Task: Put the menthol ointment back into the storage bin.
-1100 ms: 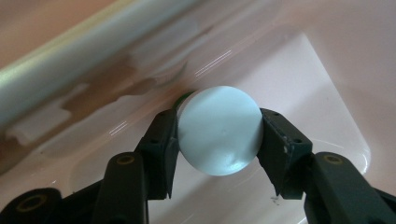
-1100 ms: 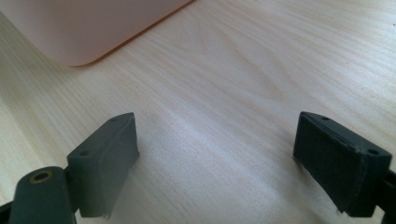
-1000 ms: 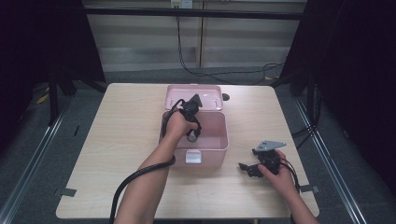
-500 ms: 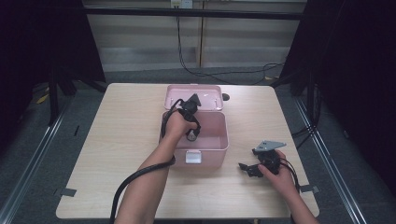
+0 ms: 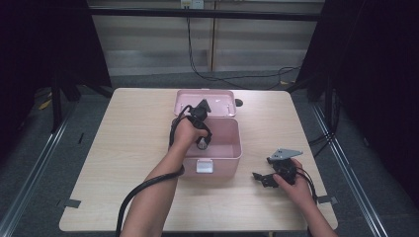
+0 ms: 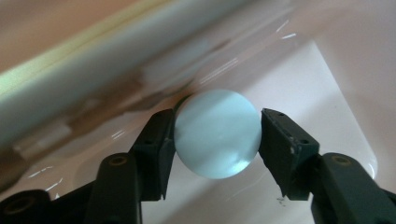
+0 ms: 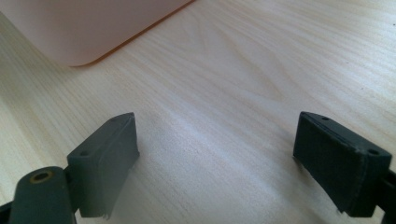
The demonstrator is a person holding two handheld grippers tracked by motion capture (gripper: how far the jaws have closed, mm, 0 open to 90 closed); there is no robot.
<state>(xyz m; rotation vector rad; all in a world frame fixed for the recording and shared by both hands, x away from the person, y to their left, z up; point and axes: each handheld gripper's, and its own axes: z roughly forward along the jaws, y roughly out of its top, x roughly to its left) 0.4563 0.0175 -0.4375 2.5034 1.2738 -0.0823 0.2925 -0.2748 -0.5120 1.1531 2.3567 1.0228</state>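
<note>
My left claw (image 6: 217,140) reaches into the pink box (image 5: 232,148); its jaws, just opening, flank the pale ball (image 6: 217,134), barely loose. My right claw (image 5: 262,178), jaws apart, rests on the tabletop (image 5: 123,148) at the box's 4 o'clock.

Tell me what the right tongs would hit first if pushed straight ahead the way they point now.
Probably the pink box: the right tongs stand open over bare table, and the box corner lies ahead, somewhat left of centre. Depth is unclear.
</note>
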